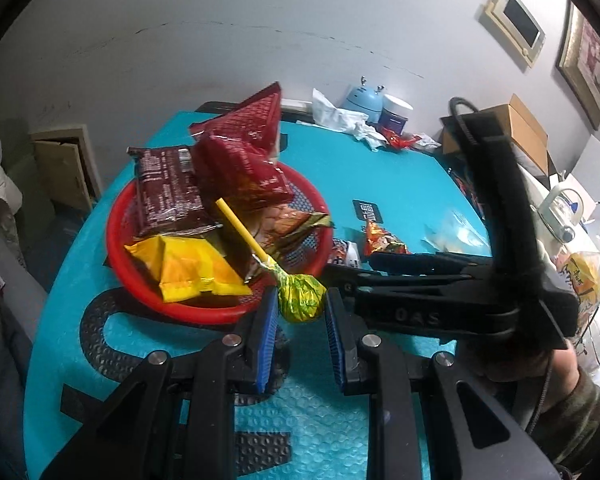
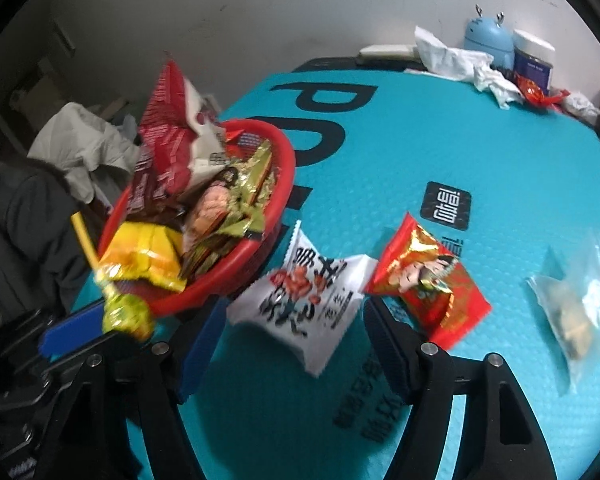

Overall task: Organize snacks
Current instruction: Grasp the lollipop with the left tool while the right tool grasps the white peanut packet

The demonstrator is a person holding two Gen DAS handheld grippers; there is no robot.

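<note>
Jaws of our left gripper [image 1: 300, 312] pinch the lollipop [image 1: 302, 296] beside the red basket [image 1: 118, 256], while our right gripper [image 2: 292, 344] stands spread over the white packet [image 2: 304, 304].

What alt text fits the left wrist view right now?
The left gripper is shut on a green-wrapped lollipop, its yellow stick slanting over a red basket full of snack packets on a teal mat; the right gripper reaches in from the right.

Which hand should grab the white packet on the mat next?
Right. Its open gripper already straddles the white packet, with nothing in its jaws. The left gripper is busy: it is shut on the lollipop beside the red basket.
</note>
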